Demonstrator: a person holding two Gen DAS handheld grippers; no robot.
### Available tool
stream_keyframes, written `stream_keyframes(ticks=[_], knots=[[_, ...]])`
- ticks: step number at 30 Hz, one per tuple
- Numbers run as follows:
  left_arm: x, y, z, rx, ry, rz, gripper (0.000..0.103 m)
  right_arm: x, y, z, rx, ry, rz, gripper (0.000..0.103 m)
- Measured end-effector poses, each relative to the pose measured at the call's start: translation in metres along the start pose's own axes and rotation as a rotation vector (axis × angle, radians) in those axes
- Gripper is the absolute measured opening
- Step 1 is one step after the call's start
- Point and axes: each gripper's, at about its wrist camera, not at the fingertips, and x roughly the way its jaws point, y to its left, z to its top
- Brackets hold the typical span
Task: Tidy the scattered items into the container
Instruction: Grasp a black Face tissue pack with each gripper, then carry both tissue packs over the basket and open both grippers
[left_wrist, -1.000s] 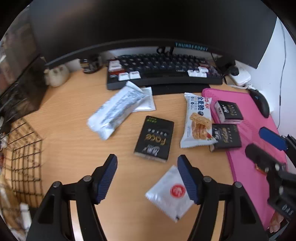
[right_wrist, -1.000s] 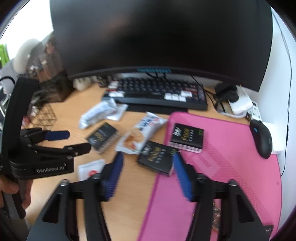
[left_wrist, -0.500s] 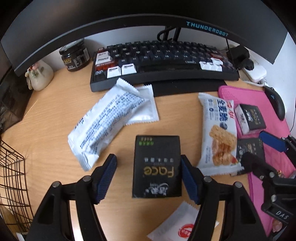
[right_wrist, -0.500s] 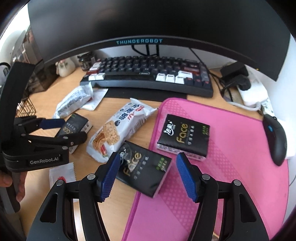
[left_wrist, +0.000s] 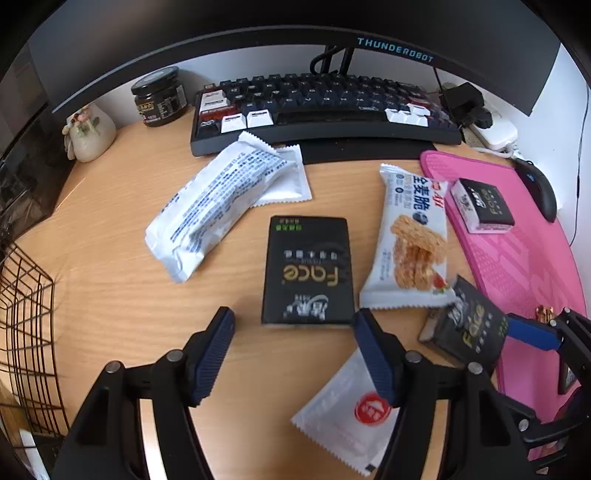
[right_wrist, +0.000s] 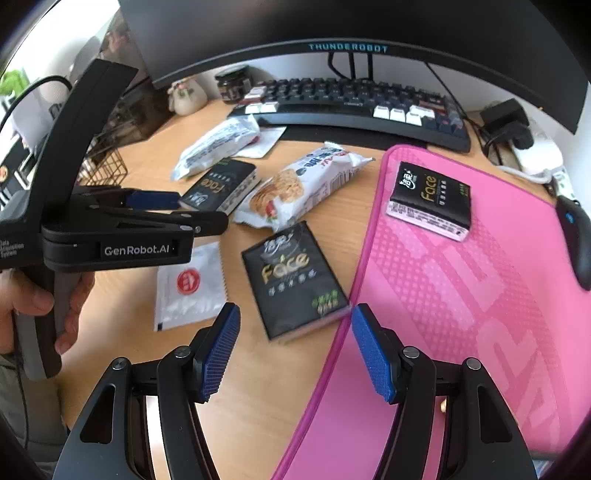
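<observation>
A wooden surface (left_wrist: 122, 295) still carries every scattered item, so the tidying looks barely begun. The wire basket (left_wrist: 26, 332) stands at the far left edge; whether anything lies inside cannot be told. Still out are three black tissue packs, two white snack bars and two flat sachets. One tissue pack (left_wrist: 306, 271) lies flat just ahead of the left claw (left_wrist: 293, 350), whose jaws are spread wide and empty, touching nothing. A sachet (left_wrist: 347, 410) with a red seal lies partly under its right finger. The right claw (right_wrist: 295, 350) is also spread and empty, hovering just short of a second pack (right_wrist: 293, 278) that lies tilted against the edge of a pink mat (right_wrist: 461, 295). A third pack (right_wrist: 430, 201) lies on the mat. Each claw seems lined up for its own pack.
</observation>
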Motion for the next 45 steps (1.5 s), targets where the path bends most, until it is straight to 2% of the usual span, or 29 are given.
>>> stream_keyframes(ticks=[4, 12, 17, 18, 19, 20, 26, 33, 39, 42, 45], knots=[[-0.005, 0.002, 0.005, -0.007, -0.015, 0.000, 0.072, -0.009, -0.005, 0.002, 0.004, -0.041, -0.056, 0.063], [0.012, 0.002, 0.025, -0.003, 0.008, 0.007, 0.072, 0.014, -0.004, 0.018, -0.044, -0.007, -0.026, 0.063], [0.018, 0.003, 0.033, 0.000, 0.004, 0.020, 0.072, 0.024, -0.003, 0.024, -0.070, -0.013, -0.044, 0.063], [0.018, 0.003, 0.034, 0.001, 0.001, 0.021, 0.071, 0.025, -0.004, 0.025, -0.064, -0.019, -0.038, 0.063], [0.017, 0.002, 0.034, 0.003, -0.009, 0.022, 0.059, 0.025, -0.006, 0.026, -0.053, -0.025, -0.031, 0.060], [0.016, 0.002, 0.033, 0.005, -0.017, 0.024, 0.053, 0.025, -0.008, 0.027, -0.039, -0.031, -0.029, 0.046], [0.010, 0.000, 0.031, 0.013, -0.012, 0.035, 0.052, 0.023, -0.006, 0.024, -0.031, -0.032, -0.011, 0.047], [-0.019, 0.001, 0.025, 0.013, -0.047, 0.041, 0.052, 0.003, -0.001, 0.020, -0.022, -0.077, -0.007, 0.047], [-0.068, 0.014, 0.016, 0.000, -0.107, 0.056, 0.052, -0.027, 0.032, 0.032, -0.058, -0.142, 0.017, 0.047], [-0.100, 0.034, 0.007, -0.026, -0.146, 0.083, 0.052, -0.043, 0.070, 0.048, -0.108, -0.179, 0.062, 0.047], [-0.133, 0.076, -0.013, -0.087, -0.173, 0.123, 0.052, -0.052, 0.119, 0.062, -0.170, -0.214, 0.137, 0.047]])
